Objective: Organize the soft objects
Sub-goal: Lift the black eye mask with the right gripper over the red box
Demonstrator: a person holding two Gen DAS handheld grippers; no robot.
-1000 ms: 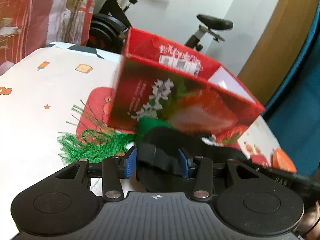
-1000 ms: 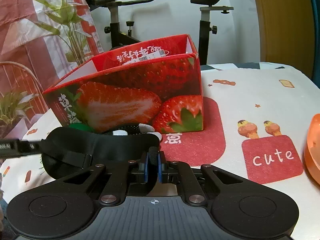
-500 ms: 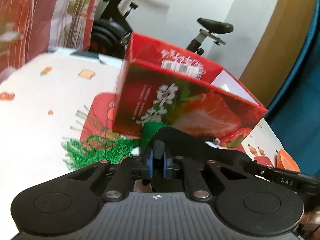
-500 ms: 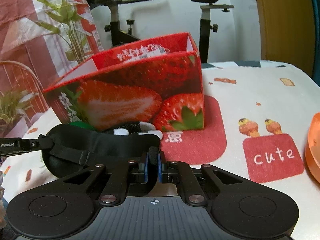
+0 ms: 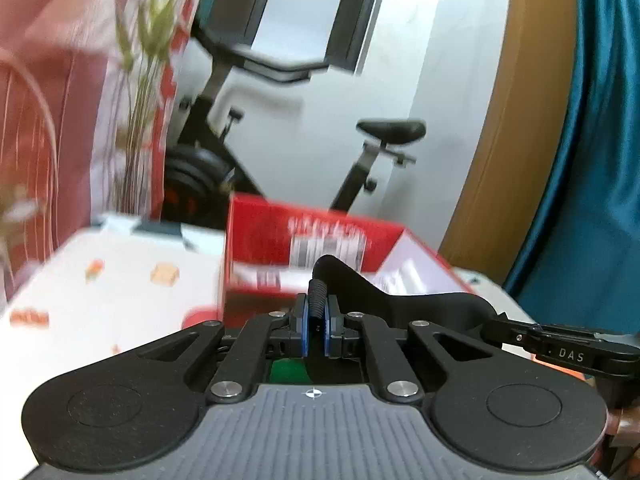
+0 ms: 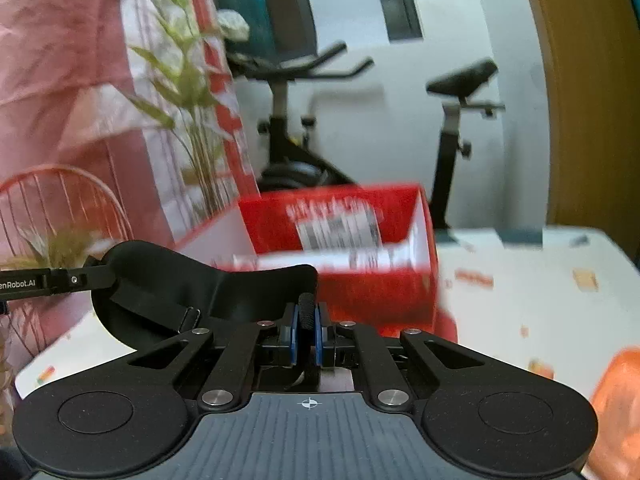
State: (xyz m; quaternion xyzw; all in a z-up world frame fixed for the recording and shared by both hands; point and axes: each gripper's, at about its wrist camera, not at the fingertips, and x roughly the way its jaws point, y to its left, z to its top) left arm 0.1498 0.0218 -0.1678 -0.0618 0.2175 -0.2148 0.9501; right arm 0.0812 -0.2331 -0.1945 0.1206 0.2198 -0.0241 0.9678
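Observation:
A black eye mask point(image 5: 404, 300) hangs stretched between my two grippers, lifted off the table. My left gripper point(image 5: 317, 320) is shut on one end of it, the fabric pinched between the blue pads. My right gripper point(image 6: 307, 326) is shut on the other end of the eye mask point(image 6: 172, 284). The red strawberry box point(image 5: 304, 244) stands open-topped just beyond the mask, its rim level with it; in the right wrist view the red strawberry box point(image 6: 352, 236) sits straight ahead. Green fabric point(image 5: 286, 372) shows below the left gripper. Both views are blurred.
The table point(image 5: 100, 300) wears a white cloth with small prints and red patches. An orange thing point(image 6: 618, 396) lies at the right edge. An exercise bike point(image 6: 288, 128), a leafy plant point(image 6: 188, 92) and a red curtain stand behind the table.
My left gripper closed on the eye mask's end. Both grippers then rose with the mask stretched between them, lifting it from the table to the height of the box rim.

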